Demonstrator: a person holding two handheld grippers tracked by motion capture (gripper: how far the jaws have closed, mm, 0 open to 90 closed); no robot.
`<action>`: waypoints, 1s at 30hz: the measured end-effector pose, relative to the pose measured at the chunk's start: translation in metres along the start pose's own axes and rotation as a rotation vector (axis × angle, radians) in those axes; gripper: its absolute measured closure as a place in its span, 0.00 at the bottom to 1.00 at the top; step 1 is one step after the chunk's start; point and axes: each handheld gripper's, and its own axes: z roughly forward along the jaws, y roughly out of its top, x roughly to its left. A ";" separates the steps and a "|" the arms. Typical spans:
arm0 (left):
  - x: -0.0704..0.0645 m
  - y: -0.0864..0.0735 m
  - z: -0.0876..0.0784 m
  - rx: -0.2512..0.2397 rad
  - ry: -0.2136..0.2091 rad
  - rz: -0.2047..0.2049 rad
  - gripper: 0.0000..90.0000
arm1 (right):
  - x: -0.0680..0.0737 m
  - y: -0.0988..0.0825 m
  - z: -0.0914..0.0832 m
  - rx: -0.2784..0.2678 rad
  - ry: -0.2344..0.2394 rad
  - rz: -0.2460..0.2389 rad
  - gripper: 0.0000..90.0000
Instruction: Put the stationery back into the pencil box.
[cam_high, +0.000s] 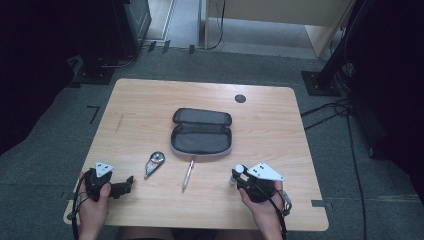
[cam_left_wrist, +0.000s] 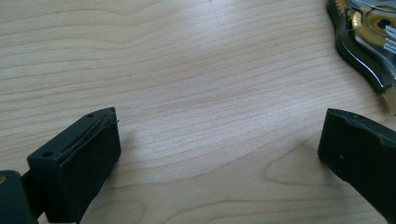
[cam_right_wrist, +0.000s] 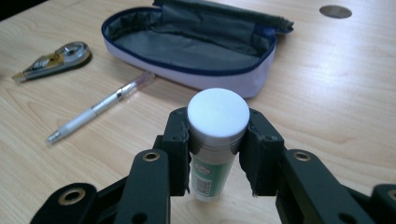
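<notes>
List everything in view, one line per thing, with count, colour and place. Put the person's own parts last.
table: one, light wood, fills the middle of the high view.
pencil case: one, grey lining with pale outer wall, lying open at the table's centre.
pen: one, clear and white, just in front of the pencil case.
correction tape dispenser: one, dark clear shell, left of the pen.
glue stick: one, white cap with green label, upright between the right gripper's jaws.
round grommet: one, dark, far right part of the tabletop.
left gripper: one, black, near left edge, jaws wide apart over bare wood.
right gripper: one, black, near right edge, pads against the glue stick.
hands: two, each holding a gripper.
</notes>
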 end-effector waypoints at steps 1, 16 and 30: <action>0.000 0.000 0.000 0.000 0.000 0.000 0.00 | 0.000 0.003 0.000 -0.004 0.000 0.000 0.73; 0.000 0.000 0.000 0.000 0.000 0.000 0.00 | 0.001 0.056 0.009 -0.070 -0.004 -0.031 0.73; 0.000 0.000 0.000 -0.001 -0.002 0.004 0.00 | 0.000 0.093 0.043 -0.107 -0.024 -0.044 0.73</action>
